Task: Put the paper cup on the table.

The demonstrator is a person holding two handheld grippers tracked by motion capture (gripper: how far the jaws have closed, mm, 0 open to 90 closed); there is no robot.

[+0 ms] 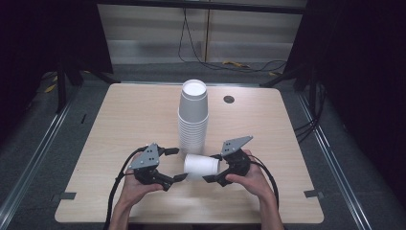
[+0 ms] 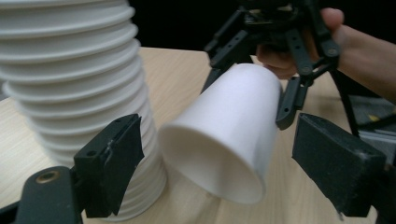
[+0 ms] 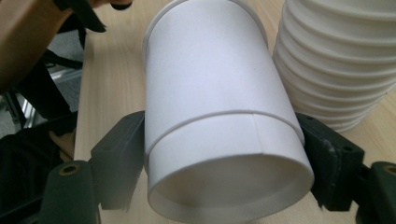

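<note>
Jaws of the right gripper [image 1: 214, 173] clamp a white paper cup [image 1: 201, 166], pads pressed on both sides near its rim; in the right gripper view there seem to be two nested cups [image 3: 219, 107]. It lies sideways, narrow end toward nine o'clock — just in front of the tall cup stack [image 1: 193, 117] at twelve o'clock on the table [image 1: 134, 115]. At the left gripper [image 1: 175, 164] the jaws stand apart; its own view shows their pads flanking the cup's base [image 2: 224, 140] without touching — whether the cup rests on the wood cannot be told.
</note>
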